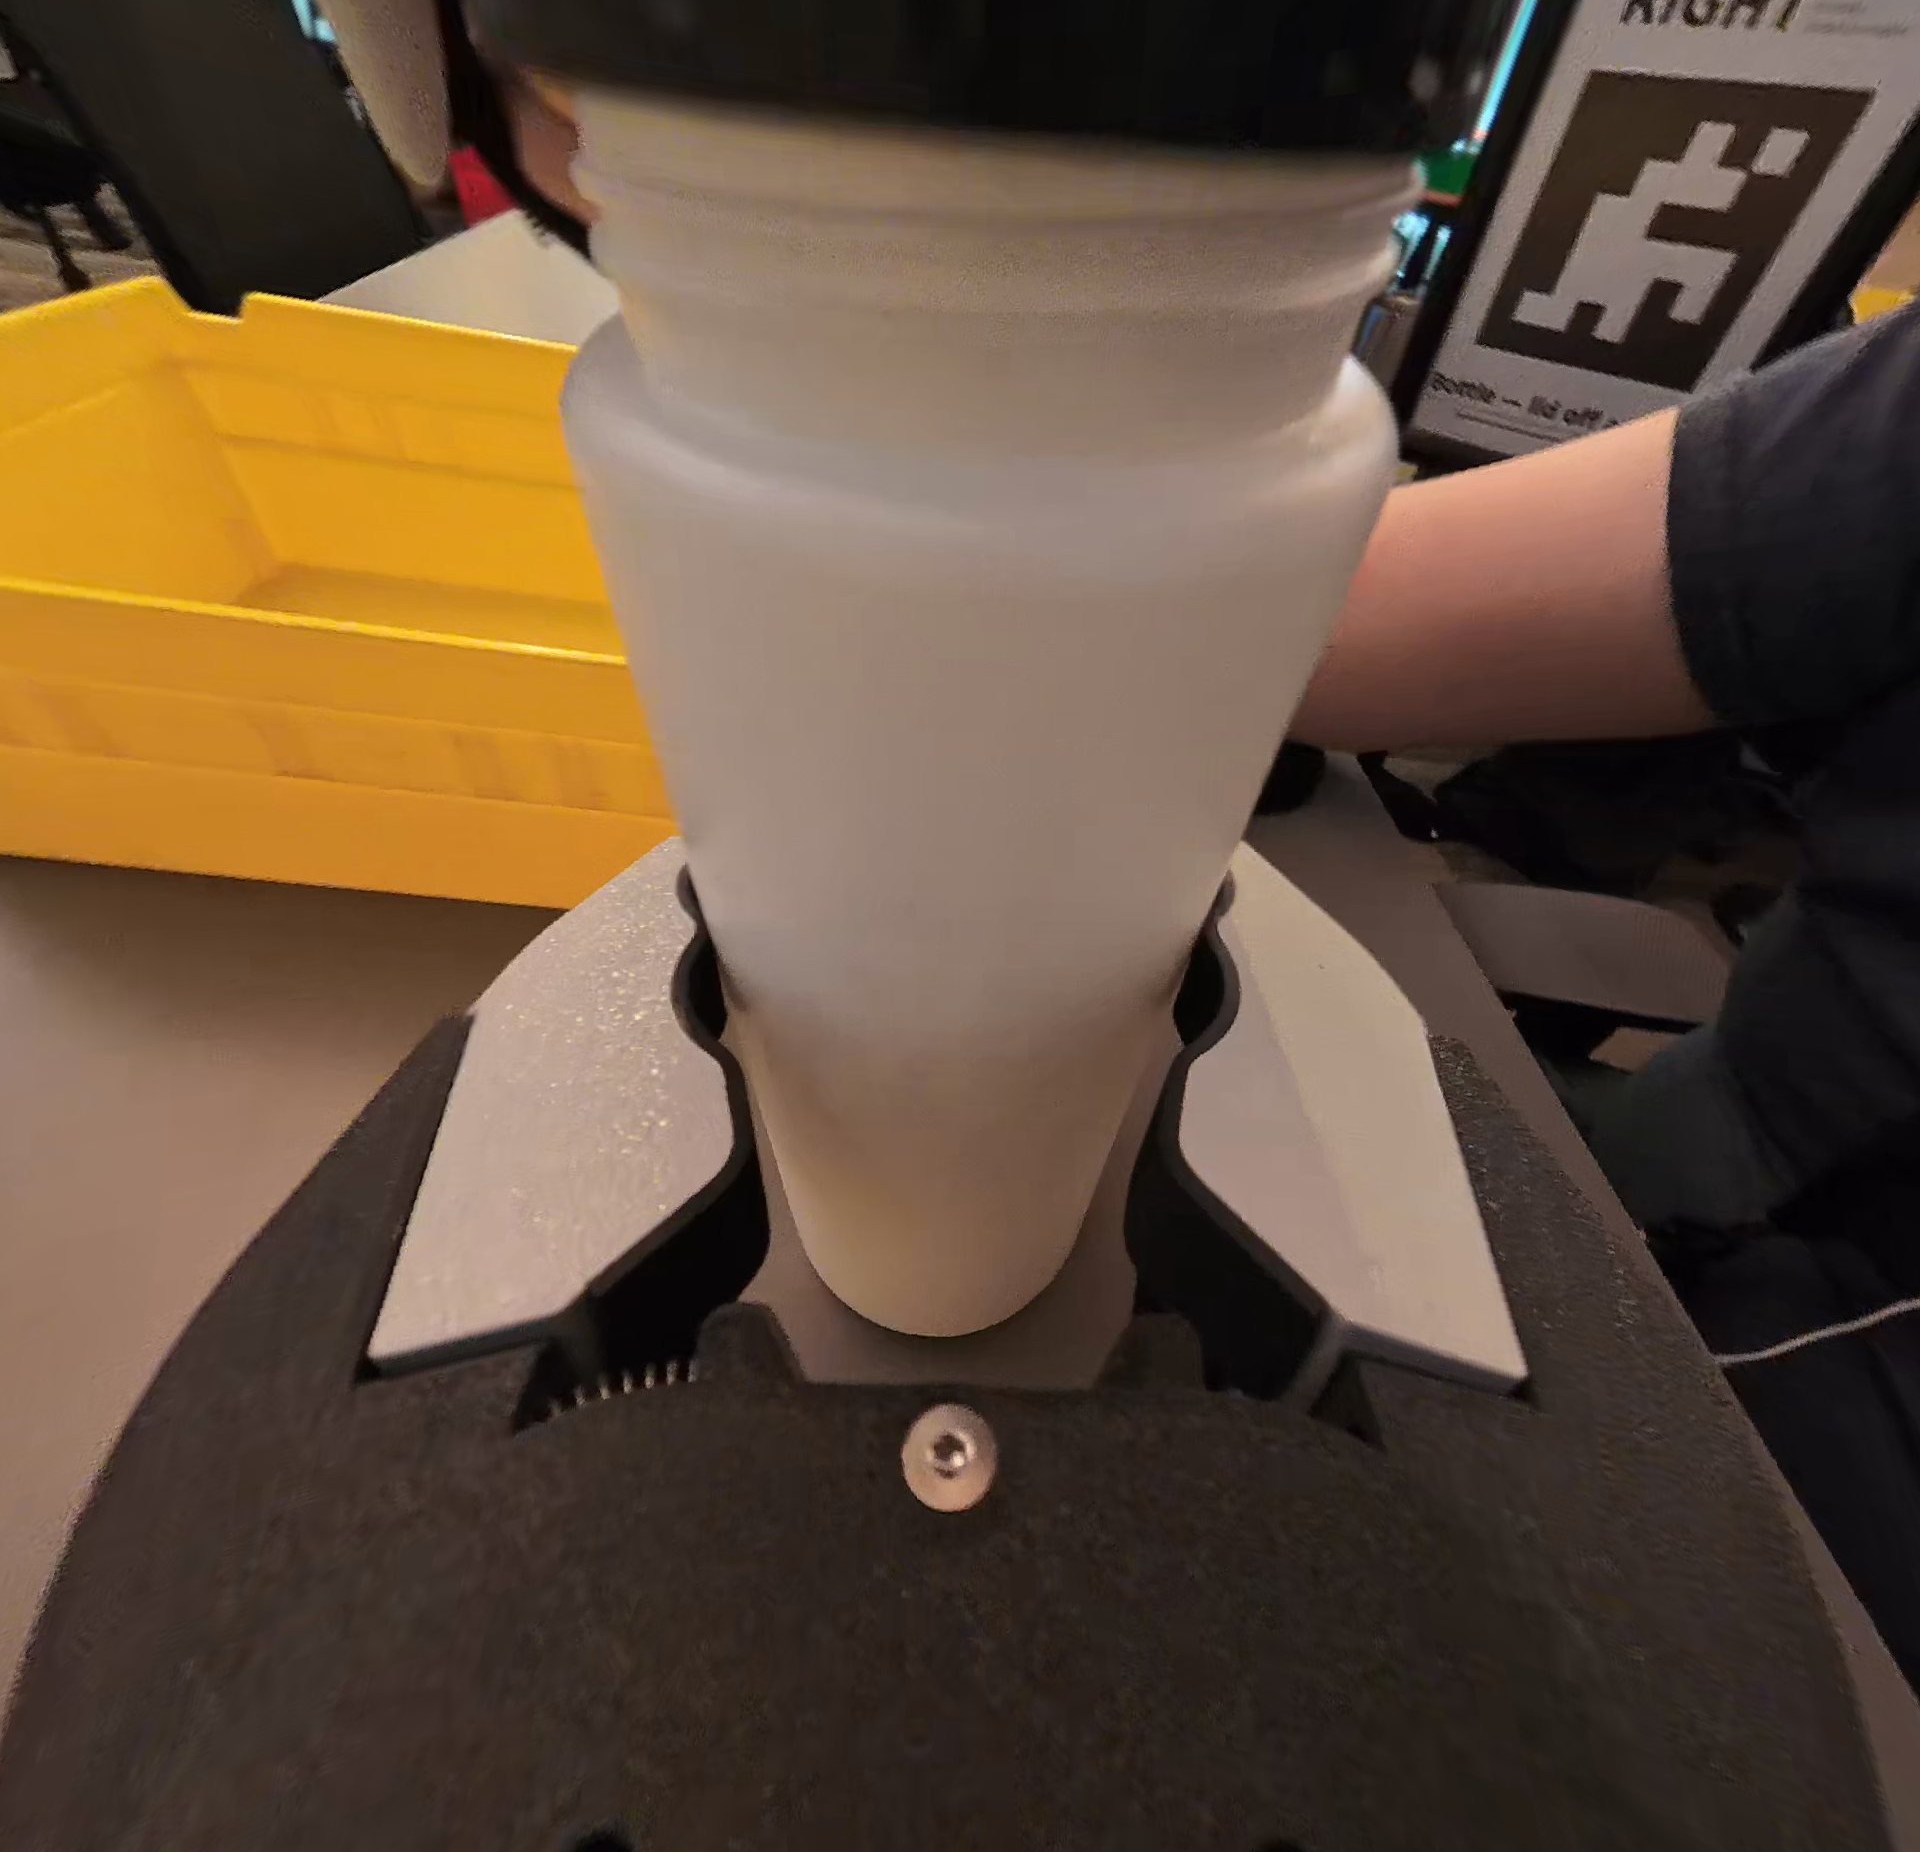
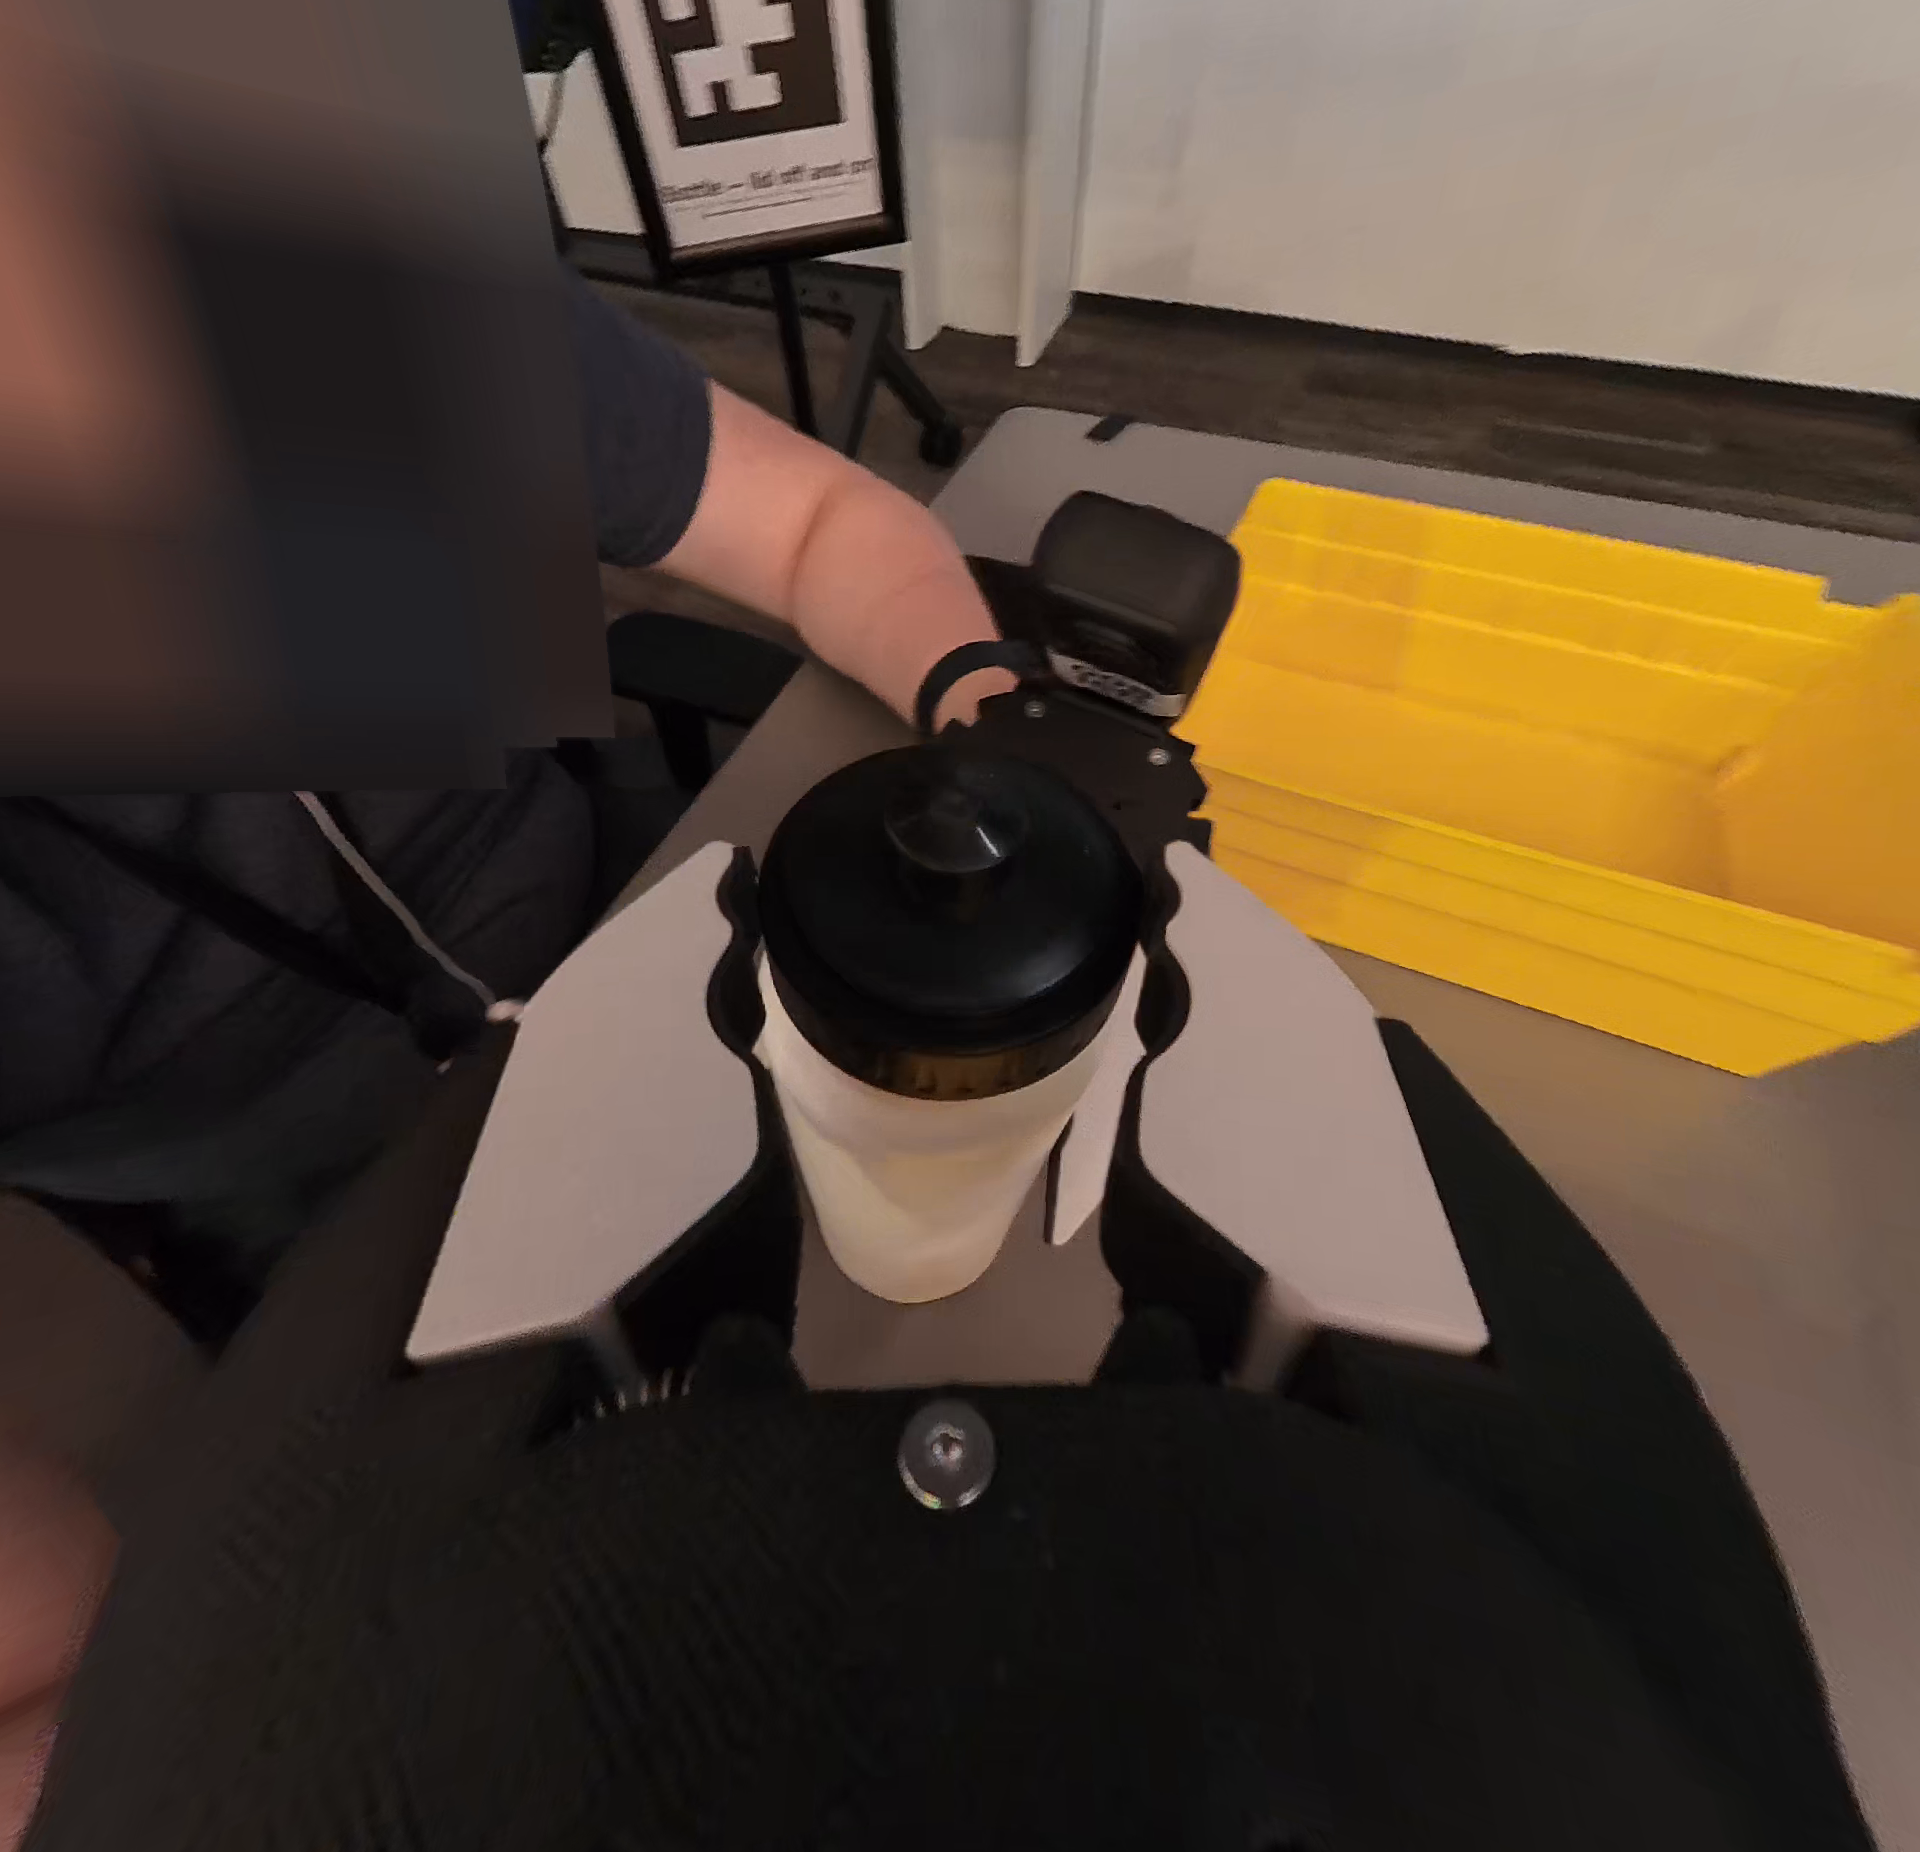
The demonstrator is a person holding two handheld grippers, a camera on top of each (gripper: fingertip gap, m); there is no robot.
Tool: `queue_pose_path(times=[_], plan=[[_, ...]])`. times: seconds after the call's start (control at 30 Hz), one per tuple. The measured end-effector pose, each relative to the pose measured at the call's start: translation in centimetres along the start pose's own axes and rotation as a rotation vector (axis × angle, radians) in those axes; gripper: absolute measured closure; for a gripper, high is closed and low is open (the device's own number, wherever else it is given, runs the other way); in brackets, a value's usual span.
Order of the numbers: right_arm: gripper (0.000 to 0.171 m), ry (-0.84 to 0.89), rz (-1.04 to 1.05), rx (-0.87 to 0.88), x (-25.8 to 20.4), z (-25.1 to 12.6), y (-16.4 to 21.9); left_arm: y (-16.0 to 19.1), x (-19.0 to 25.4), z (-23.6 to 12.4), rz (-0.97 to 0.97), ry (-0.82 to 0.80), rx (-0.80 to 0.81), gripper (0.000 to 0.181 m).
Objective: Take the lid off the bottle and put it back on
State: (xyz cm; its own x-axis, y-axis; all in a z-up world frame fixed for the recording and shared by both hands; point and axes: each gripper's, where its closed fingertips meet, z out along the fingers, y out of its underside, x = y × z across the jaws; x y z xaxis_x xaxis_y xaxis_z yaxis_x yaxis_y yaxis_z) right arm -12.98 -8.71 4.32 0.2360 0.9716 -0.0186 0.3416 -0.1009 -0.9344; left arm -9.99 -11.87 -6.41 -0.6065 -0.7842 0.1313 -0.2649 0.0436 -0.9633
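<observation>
A frosted white bottle (image 1: 987, 711) stands upright between the fingers of my left gripper (image 1: 956, 929), which is shut on its lower body. The black lid (image 1: 987, 26) sits over the neck, with the neck's threads bare below it. In the right wrist view I look down on the lid (image 2: 883, 929) with its spout, on top of the bottle (image 2: 914, 1179). My right gripper (image 2: 951, 867) is shut on the lid, one finger against each side of its rim. The left gripper's body and camera (image 2: 1132, 597) show behind the bottle.
A yellow plastic bin (image 1: 260, 607) lies on the grey table (image 1: 156, 1075) to the left of the bottle; it also shows in the right wrist view (image 2: 1507, 763). A framed marker sign (image 1: 1662, 223) stands behind. A person's arm (image 1: 1507, 597) reaches in from the right. There is about 11 cm between the tips of the two grippers.
</observation>
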Motion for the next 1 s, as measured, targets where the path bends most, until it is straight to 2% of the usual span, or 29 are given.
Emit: queue_pose_path(times=[0.17, 0.37, 0.5, 1.0], plan=[[0.1, 0.106, 0.055, 0.108, 1.7, -1.5, -2.0, -0.1, -1.7, -0.5, -0.006, -0.106, -0.002, 0.095], [0.099, 0.238, 0.045, -0.019, 3.3, -0.8, -0.4, -0.3, -4.6, -1.8, -0.039, -0.276, 0.025, 0.095], [0.099, 0.304, 0.043, -0.062, 4.5, -0.3, 0.3, -0.3, -5.0, -2.0, -0.03, -0.293, 0.035, 0.095], [0.099, 0.26, 0.024, -0.071, 3.7, -0.3, 0.5, 0.0, -4.8, -1.7, 0.027, -0.293, 0.015, 0.094]])
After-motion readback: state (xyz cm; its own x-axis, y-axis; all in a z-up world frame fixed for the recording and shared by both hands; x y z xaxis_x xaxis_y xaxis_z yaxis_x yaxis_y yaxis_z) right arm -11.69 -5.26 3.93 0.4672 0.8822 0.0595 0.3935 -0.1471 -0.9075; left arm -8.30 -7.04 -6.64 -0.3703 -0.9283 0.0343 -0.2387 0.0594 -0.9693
